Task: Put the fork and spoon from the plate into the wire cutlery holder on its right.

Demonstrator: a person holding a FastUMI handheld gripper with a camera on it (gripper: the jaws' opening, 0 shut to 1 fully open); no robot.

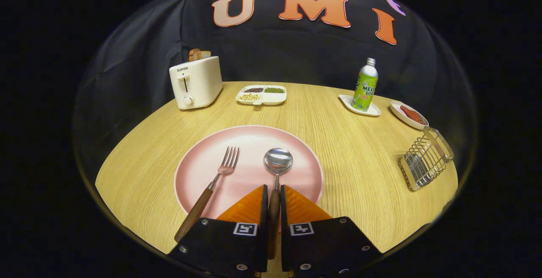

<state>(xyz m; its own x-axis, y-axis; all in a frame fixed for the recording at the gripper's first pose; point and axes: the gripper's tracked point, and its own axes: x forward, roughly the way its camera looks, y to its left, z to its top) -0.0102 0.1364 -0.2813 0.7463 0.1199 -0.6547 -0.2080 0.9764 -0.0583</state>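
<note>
A pink plate point(199, 163) lies on the wooden table just ahead of my fingers. On it rest a fork point(211, 184) with a wooden handle, to the left, and a spoon point(277, 163) with a wooden handle, in the middle. My gripper point(274, 191) is shut on the spoon's handle, both fingers pressing its sides, the bowl pointing away from me. The fork's handle reaches over the plate's near rim beside my left finger. The wire cutlery holder point(425, 161) stands far to the right of the plate, near the table's edge.
At the back left a white toaster point(195, 84) holds bread. A divided snack tray point(261, 95) lies behind the plate. A green bottle point(365, 86) stands on a small white dish, and a dish of red food point(410, 115) sits behind the holder.
</note>
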